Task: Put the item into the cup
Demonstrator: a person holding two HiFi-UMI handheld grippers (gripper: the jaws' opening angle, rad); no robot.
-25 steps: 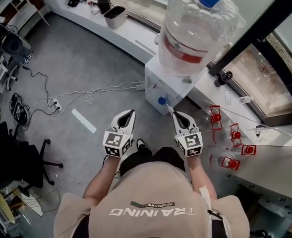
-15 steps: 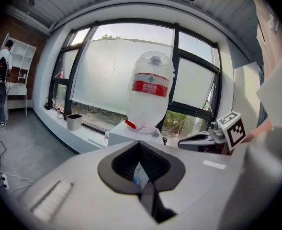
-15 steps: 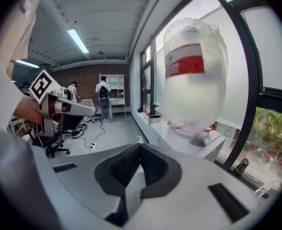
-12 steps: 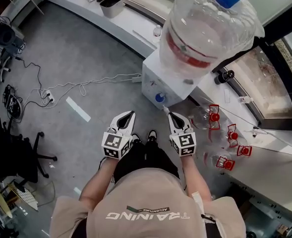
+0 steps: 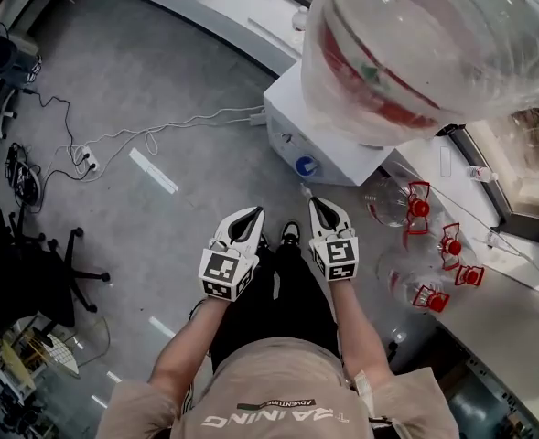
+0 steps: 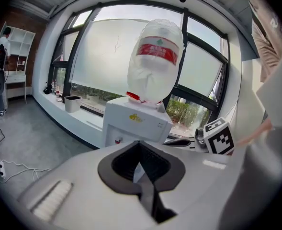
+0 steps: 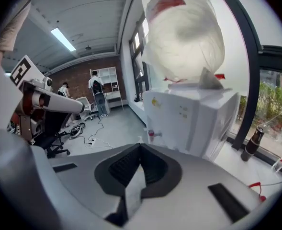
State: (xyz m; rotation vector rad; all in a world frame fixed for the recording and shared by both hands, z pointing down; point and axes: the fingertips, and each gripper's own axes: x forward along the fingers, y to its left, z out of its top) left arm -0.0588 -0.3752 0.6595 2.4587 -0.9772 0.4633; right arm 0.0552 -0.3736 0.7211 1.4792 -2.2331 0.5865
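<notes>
I stand on the grey floor facing a white water dispenser (image 5: 319,144) that carries a big clear bottle (image 5: 415,53). My left gripper (image 5: 248,214) and right gripper (image 5: 321,205) are held side by side at waist height, both shut, pointing at the dispenser. A tiny white tip (image 5: 304,189) shows just beyond the right jaws; I cannot tell what it is. The left gripper view has its shut jaws (image 6: 140,147) aimed at the dispenser (image 6: 136,123). The right gripper view shows the same over its own jaws (image 7: 141,147). No cup appears in any view.
Several empty clear bottles with red caps (image 5: 402,199) lie on a ledge right of the dispenser. Cables and a power strip (image 5: 86,158) trail over the floor at the left. An office chair (image 5: 63,263) stands at the far left, and a window sill (image 5: 242,16) runs behind.
The person has stepped closer to the dispenser, so the bottle now fills the upper right. Both grippers have stayed shut and side by side, the left one drifting a little right.
</notes>
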